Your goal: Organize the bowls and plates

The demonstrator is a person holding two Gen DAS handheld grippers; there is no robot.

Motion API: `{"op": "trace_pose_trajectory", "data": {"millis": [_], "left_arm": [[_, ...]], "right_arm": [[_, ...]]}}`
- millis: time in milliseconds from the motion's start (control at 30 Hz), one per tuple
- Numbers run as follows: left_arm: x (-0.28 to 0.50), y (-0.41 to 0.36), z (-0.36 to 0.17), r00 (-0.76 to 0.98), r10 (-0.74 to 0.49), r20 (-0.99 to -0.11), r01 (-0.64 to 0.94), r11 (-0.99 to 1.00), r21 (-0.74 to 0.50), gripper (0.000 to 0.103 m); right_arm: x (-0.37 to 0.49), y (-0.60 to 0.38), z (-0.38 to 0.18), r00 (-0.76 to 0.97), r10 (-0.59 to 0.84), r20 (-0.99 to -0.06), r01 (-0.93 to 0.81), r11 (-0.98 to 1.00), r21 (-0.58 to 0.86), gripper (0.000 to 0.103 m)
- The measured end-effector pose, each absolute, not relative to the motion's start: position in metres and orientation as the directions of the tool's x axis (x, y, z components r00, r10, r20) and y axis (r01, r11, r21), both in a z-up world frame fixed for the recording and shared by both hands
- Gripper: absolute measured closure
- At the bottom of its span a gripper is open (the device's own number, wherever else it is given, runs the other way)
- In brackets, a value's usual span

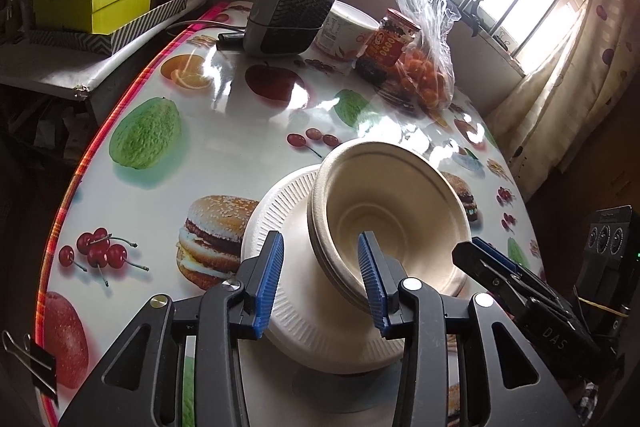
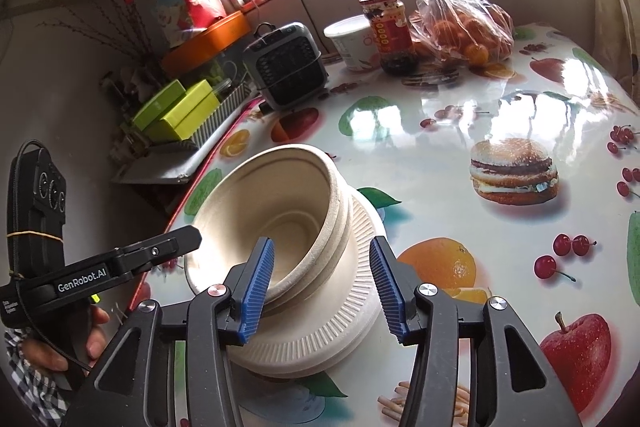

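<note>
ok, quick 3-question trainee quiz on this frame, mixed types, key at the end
1. True or false: the bowls sit stacked on the plates.
2. What straddles the bowl rim? A) both claws, left claw and right claw B) left claw only C) neither
3. Fill in: the clear bag beside the jar holds small ____ fruit.

Key: 1 true; 2 A; 3 orange

Both wrist cameras sit close above the stacked paper bowls [image 1: 384,211] on ribbed paper plates [image 2: 344,323], angled down along their fingers: the left from one side, the right opposite, both seeing the heater [image 1: 286,7] and window beyond
</note>
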State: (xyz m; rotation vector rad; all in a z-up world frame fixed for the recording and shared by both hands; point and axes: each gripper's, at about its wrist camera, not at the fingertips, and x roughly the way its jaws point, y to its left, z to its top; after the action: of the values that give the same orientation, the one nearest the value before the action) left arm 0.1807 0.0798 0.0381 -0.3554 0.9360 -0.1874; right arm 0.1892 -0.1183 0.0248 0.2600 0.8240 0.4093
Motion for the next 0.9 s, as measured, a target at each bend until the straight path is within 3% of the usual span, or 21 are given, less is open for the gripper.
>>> {"op": "trace_pose_trajectory", "data": {"millis": [433,900], "left_arm": [[0.139,0.078,0.047,0.639,-0.214,-0.739,0.019,0.965,-0.263,0.057],[0.096,0.072,0.021,0.65,-0.091,-0.755,-0.001,0.993,-0.12,0.056]], "right_arm": [[0.15,-0.125,0.032,0.656,0.415,-0.63,-0.274,0.909,0.314,0.05],[0.104,-0.121,0.013,0.674,0.299,-0.675,-0.268,0.951,0.153,0.042]]}}
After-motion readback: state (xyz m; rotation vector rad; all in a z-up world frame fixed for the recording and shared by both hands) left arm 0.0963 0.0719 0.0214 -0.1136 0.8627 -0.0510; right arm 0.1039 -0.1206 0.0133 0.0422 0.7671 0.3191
